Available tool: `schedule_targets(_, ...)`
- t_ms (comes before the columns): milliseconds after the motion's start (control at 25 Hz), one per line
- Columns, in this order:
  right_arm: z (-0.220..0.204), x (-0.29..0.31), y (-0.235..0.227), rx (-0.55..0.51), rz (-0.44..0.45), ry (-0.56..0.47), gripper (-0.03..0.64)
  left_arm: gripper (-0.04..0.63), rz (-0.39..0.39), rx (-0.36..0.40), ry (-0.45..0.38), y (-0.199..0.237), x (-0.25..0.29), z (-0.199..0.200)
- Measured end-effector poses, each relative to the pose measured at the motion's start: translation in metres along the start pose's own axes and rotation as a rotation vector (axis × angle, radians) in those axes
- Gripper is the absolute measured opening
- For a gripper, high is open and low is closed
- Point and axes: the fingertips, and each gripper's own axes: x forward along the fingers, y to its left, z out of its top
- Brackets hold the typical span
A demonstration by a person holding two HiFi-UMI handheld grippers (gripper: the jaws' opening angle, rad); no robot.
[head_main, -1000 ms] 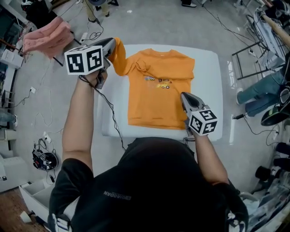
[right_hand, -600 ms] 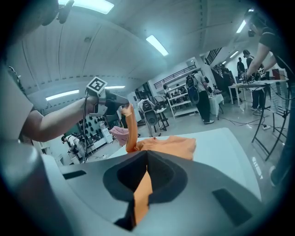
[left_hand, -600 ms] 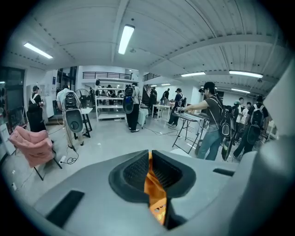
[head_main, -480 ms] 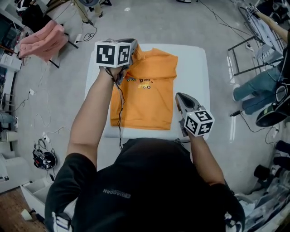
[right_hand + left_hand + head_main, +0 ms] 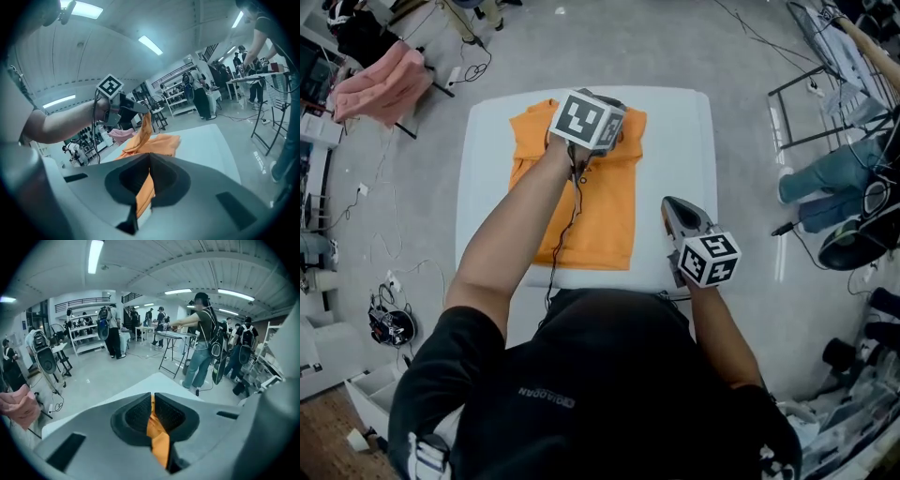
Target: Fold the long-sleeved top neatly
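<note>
The top point(image 5: 605, 220) is orange, the table point(image 5: 675, 141) white, the floor point(image 5: 422, 187) pale grey, and the cloth point(image 5: 380, 84) pink.

Left gripper point(image 5: 153, 401) view: orange top point(image 5: 158, 437) pinched in closed jaws, strip drops out of sight behind jaw housing. Right gripper point(image 5: 149, 166) view: same cloth in closed jaws, lower end hidden by housing; person point(image 5: 269, 28) at upper right cut by frame edge. Head view: forearm point(image 5: 525, 234) covers top's middle from collar to hem; left jaws hidden beneath gripper body; table point(image 5: 675, 150) near edge hidden behind shoulders.
</note>
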Motion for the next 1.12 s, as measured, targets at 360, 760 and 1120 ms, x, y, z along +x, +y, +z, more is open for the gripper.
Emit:
schedule_targets(360,-0.021,-0.02,-0.026,0.021,-0.029,0.05,0.006,0.026,-0.029,-0.012,0.239,-0.022,0.104,-0.067)
schedule_targets(760,-0.029,-0.022,-0.043,0.014,-0.04,0.078,0.006,0.172,-0.07,-0.109,0.151,-0.019,0.108,-0.072)
schedule_targets(1120,-0.038,0.003,-0.009,-0.062,0.071,0.111,0.006,0.076,0.08,-0.287,-0.193,0.028,-0.037,-0.071)
